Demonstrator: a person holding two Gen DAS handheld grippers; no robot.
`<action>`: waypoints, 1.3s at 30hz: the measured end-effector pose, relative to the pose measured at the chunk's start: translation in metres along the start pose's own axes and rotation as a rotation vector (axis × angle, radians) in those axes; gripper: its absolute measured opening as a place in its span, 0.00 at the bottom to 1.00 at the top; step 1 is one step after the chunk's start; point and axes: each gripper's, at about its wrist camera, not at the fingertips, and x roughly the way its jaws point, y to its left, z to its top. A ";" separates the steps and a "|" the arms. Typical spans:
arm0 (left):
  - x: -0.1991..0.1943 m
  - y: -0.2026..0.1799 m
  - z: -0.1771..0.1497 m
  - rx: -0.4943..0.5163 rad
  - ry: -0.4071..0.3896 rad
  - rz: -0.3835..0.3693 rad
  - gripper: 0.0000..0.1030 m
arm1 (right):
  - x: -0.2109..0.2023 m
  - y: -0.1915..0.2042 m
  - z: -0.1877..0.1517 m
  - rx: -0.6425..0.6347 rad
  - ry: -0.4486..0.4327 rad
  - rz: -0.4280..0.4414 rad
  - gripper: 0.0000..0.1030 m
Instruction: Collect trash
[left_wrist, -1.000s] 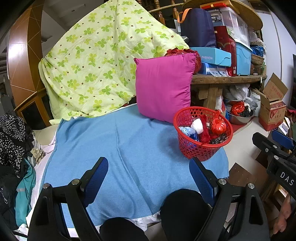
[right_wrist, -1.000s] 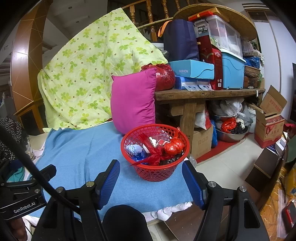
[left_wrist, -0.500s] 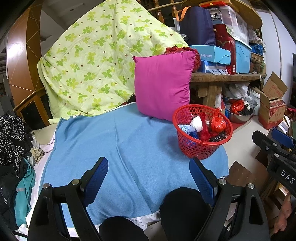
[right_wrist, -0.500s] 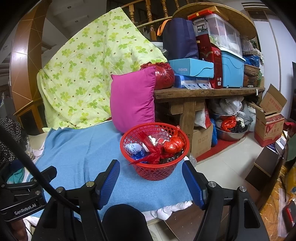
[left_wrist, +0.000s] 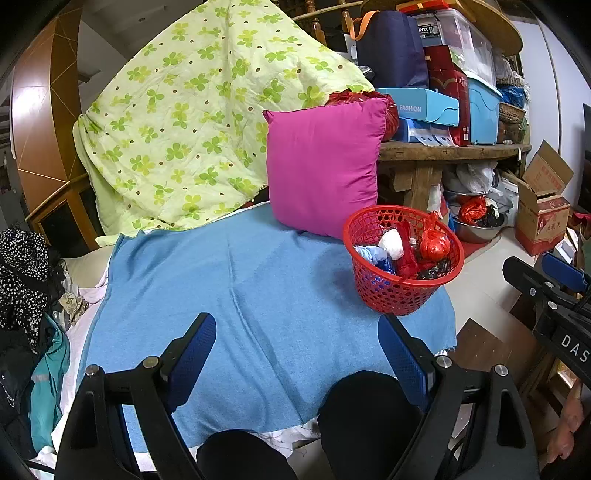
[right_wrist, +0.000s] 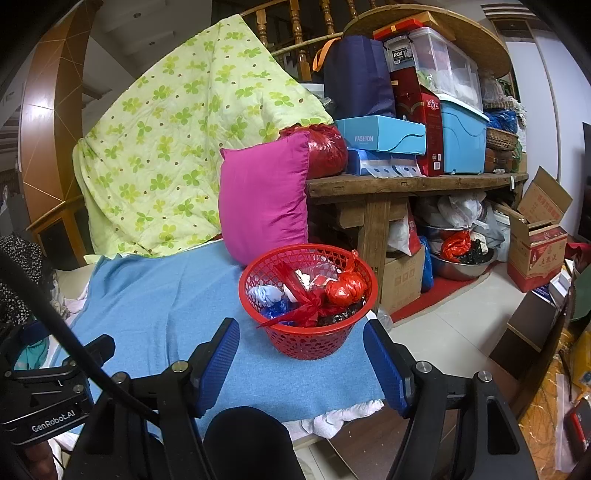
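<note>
- My left gripper (left_wrist: 295, 352) and right gripper (right_wrist: 301, 356) are both spread, empty
- Trash-filled red basket (right_wrist: 308, 295) sits on blue blanket (left_wrist: 240, 295)
- I read "FASHION" on box (right_wrist: 380, 134), "ROX" on bin (right_wrist: 432, 59)

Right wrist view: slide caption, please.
Open right tool faces trash-filled red basket on blue blanket.

Basket on blanket, cushion behind

The basket (right_wrist: 308, 299), filled with trash (right_wrist: 343, 288), is set on the blanket (right_wrist: 159, 295); the cushion (right_wrist: 264, 203) is propped at its 11 o'clock.
</note>
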 end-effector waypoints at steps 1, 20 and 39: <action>0.000 0.000 -0.001 0.000 0.001 0.001 0.87 | -0.001 0.001 0.002 0.001 0.000 -0.001 0.71; -0.002 0.001 0.003 0.003 0.001 -0.004 0.87 | -0.005 0.004 0.006 0.003 -0.018 -0.002 0.71; -0.003 0.000 0.005 0.004 0.000 0.001 0.87 | -0.007 0.004 0.007 0.003 -0.018 -0.002 0.71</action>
